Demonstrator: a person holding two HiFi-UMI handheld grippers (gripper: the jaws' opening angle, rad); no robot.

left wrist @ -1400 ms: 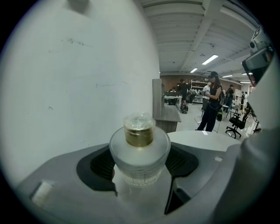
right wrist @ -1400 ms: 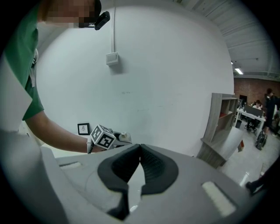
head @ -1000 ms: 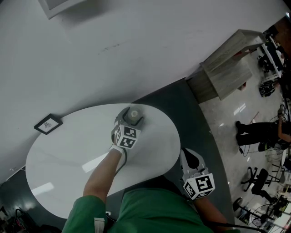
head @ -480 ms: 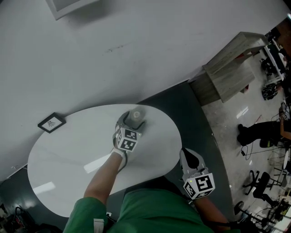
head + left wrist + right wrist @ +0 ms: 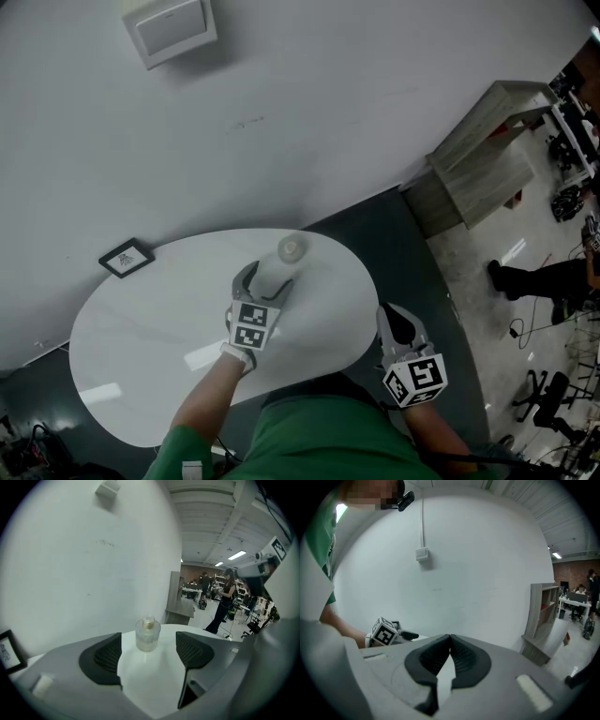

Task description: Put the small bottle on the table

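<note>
Bottle stands free mid-frame on the bench, left claw just below has just been opening, now wide and empty, right claw pinched closed.

Left of the left gripper, the picture frame is cut off, its print too small to read. A green shirt hides the table's near rim

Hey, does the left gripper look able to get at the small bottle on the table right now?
Probably yes. The left gripper has just been opening its jaws; they stand wide with nothing between them. The small bottle stands upright on the table just ahead, nothing in the way.
</note>
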